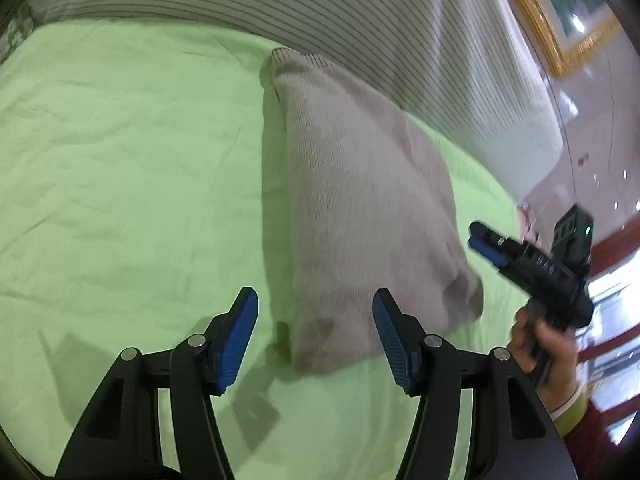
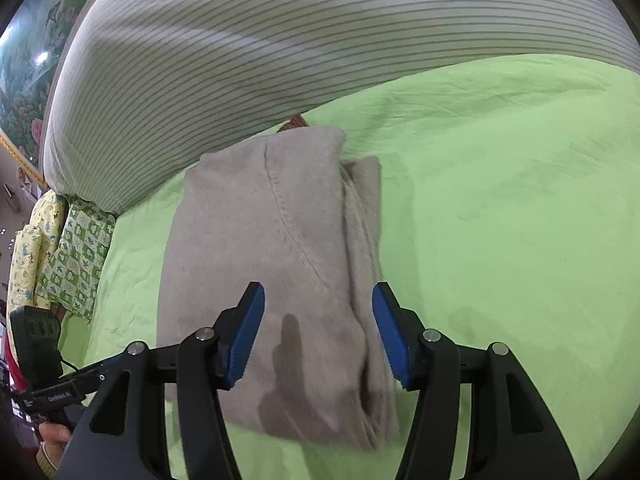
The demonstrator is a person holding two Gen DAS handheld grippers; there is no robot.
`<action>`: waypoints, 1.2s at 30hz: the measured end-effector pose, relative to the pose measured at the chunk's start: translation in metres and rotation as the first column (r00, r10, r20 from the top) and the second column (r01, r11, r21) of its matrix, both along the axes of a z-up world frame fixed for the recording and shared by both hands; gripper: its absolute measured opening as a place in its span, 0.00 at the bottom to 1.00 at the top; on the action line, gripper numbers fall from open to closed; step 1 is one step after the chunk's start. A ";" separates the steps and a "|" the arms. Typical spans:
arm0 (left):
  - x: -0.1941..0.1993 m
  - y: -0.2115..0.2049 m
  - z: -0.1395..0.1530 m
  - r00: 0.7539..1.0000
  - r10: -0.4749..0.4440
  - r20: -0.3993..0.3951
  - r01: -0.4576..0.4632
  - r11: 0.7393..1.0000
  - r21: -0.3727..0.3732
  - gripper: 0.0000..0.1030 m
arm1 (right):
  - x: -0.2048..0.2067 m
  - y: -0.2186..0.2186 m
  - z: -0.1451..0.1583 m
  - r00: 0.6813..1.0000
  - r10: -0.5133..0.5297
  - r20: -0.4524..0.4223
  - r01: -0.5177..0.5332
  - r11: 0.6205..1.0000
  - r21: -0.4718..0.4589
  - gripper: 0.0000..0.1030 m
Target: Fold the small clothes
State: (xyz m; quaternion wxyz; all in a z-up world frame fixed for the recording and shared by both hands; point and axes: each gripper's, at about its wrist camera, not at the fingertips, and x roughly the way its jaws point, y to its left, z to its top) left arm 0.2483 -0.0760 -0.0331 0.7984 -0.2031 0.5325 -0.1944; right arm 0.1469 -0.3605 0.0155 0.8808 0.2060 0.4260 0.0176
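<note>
A beige knit garment [image 1: 360, 200] lies folded into a long rectangle on the green bed sheet [image 1: 128, 160]. It also shows in the right wrist view [image 2: 260, 248], with a folded layer along its right side. My left gripper [image 1: 316, 336] is open and empty, held above the garment's near left corner. My right gripper [image 2: 318, 332] is open and empty, held above the garment's near end. The right gripper also shows in the left wrist view [image 1: 486, 246], in a hand beside the garment's right edge.
A grey striped duvet [image 2: 280, 48] is bunched along the far side of the sheet [image 2: 500, 200]. Patterned green and yellow pillows [image 2: 60, 252] lie at the left. A gold picture frame [image 1: 552, 28] hangs on the wall. The left tool [image 2: 38, 344] shows at the lower left.
</note>
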 end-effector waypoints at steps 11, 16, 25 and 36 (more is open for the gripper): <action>0.051 -0.034 -0.028 0.994 0.052 -0.099 -0.053 0.999 -0.005 0.79 | 0.040 -0.006 -0.028 0.997 0.060 -0.051 -0.060 0.998 0.009 0.58; 0.066 -0.040 -0.042 0.990 0.059 -0.129 -0.062 0.998 -0.019 0.88 | 0.041 -0.017 -0.034 0.996 0.075 -0.042 -0.073 0.997 0.039 0.58; 0.078 -0.044 -0.062 0.986 0.081 -0.146 -0.089 0.995 -0.051 0.97 | 0.043 -0.037 -0.041 0.997 0.036 -0.066 -0.031 0.997 0.074 0.58; 0.078 -0.066 -0.053 0.999 0.004 -0.045 -0.006 0.999 -0.035 0.56 | 0.042 -0.030 -0.047 0.990 0.115 -0.084 -0.100 0.981 0.165 0.30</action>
